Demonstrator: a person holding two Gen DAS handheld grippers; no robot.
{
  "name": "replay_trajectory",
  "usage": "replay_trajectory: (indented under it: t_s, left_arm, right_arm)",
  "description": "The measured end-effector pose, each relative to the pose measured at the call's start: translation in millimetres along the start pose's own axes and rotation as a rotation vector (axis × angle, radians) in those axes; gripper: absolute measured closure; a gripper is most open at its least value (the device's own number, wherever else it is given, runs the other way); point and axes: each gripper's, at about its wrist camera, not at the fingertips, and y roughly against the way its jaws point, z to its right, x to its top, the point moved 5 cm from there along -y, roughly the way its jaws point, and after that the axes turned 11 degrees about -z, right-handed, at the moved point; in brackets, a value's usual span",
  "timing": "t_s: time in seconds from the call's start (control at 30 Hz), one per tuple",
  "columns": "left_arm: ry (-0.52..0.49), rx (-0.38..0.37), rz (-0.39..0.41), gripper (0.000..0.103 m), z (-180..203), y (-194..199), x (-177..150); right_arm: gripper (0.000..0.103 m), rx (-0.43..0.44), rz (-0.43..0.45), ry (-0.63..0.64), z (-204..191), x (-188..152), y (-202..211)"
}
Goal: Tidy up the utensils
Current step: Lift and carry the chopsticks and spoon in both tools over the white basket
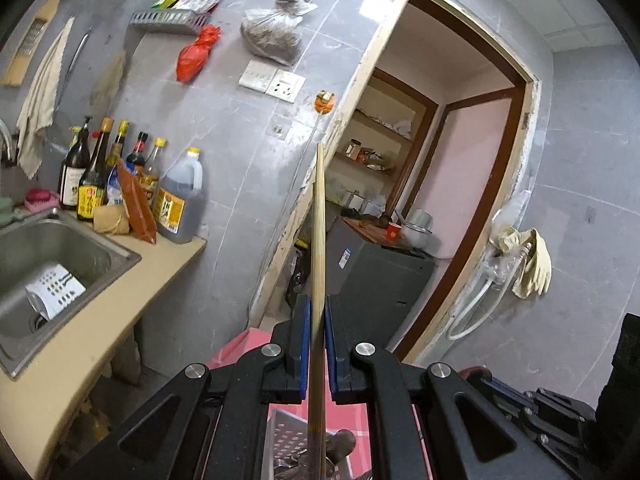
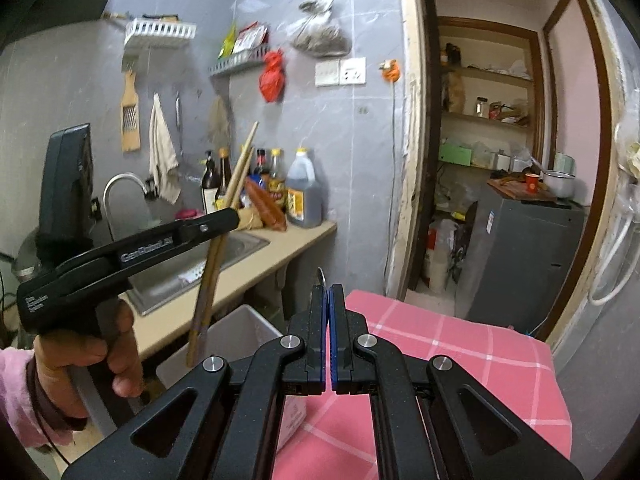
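The left gripper [image 1: 317, 316] is closed on a pair of wooden chopsticks [image 1: 318, 240], its blue pads [image 1: 306, 340] pressing them from both sides. In the left wrist view the chopsticks run straight up between the fingers and their pale tips end in front of the grey tiled wall [image 1: 224, 120], just beside the door frame [image 1: 320, 184]. In the right wrist view the same chopsticks cross the gripper at a slant: the light ends point up toward the bottles [image 2: 276, 188], and the dark ends hang down over the white bin [image 2: 228, 340] that stands in front of the counter [image 2: 256, 264]. A hand [image 2: 84, 356] with a pink sleeve [image 2: 16, 392] holds this gripper by its handle.

The right gripper [image 2: 328, 300] has its fingers pressed together with almost no gap. A thin metal tip [image 2: 321, 276] shows just above the fingertips; I cannot tell what it is or whether the pads pinch it.

The sink [image 1: 120, 256] is set in the counter, and a white perforated holder [image 1: 56, 288] lies inside it. The bottles stand on the counter behind the sink, against the wall. A cloth [image 2: 162, 152] and a wooden grater [image 2: 130, 116] hang on the wall above the sink. To the right of the counter is a table with a pink checked cloth [image 2: 460, 344]. Below the left gripper a metal perforated container [image 1: 288, 432] with some utensils shows on this pink cloth, mostly hidden by the gripper body.
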Motion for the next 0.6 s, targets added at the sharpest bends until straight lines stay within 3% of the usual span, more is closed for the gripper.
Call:
replay_trajectory:
  t_s: [0.6]
  left_arm:
    - [-0.011, 0.048, 0.026, 0.096, -9, 4, -31]
  right_arm:
    - [0.101, 0.031, -0.094, 0.019, -20, -22, -27]
